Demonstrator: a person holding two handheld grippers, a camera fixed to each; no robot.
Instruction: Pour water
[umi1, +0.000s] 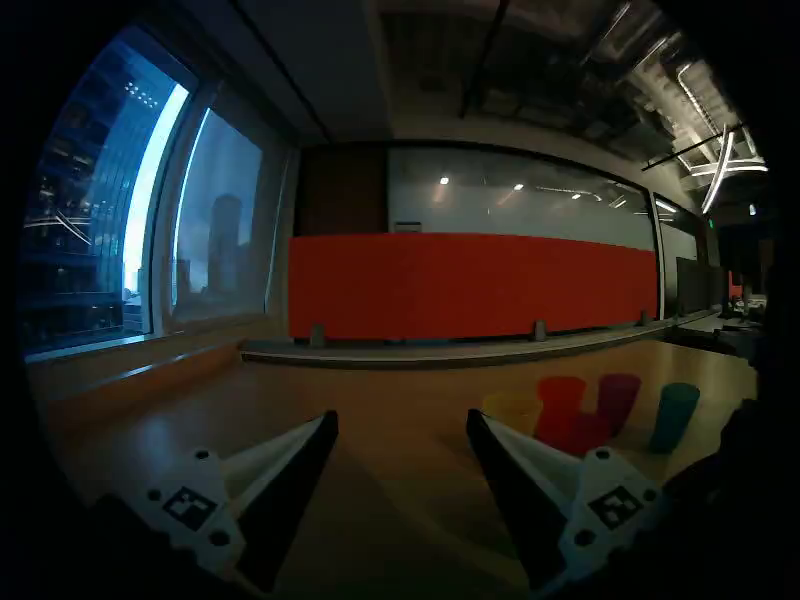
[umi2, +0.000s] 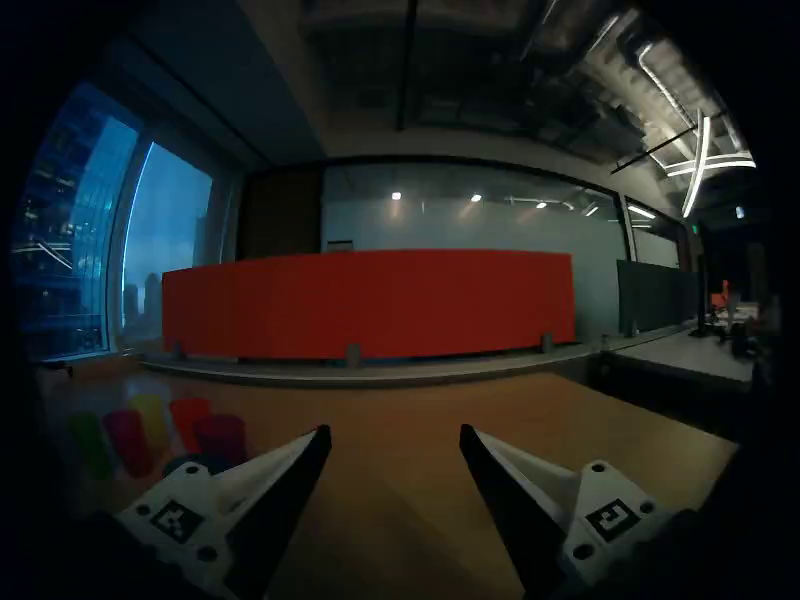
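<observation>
Left gripper view: I see the wood table (umi1: 250, 400) filling the lower half, running back to a long red partition (umi1: 470, 285) from 9 to 3 o'clock. A big window (umi1: 215, 235) sits at 9-10 o'clock, with blue light and towers outside. The room is dim.

The left gripper (umi1: 400, 420) is at 6 o'clock. Its fingers (umi1: 290, 470) are spread wide, with nothing between them but bare table.

The cups (umi1: 590, 405) stand on the table in a group at 4 o'clock, past the finger on that side and clear of it. Yellow cup (umi1: 512, 410) is nearest centre, then red cup (umi1: 560, 398) and magenta cup (umi1: 618, 395), with the teal cup (umi1: 675, 415) outermost. All are upright. I can't tell whether any holds water.

Right gripper view: same table and partition. The right gripper (umi2: 395, 432) is at 6 o'clock, also released and gripping nothing. Cups are at 8 o'clock here, close by the finger on that side. Green cup (umi2: 90, 442) is outermost and purple cup (umi2: 222, 435) is closest to the finger. It's too dark to tell whether they touch it.
</observation>
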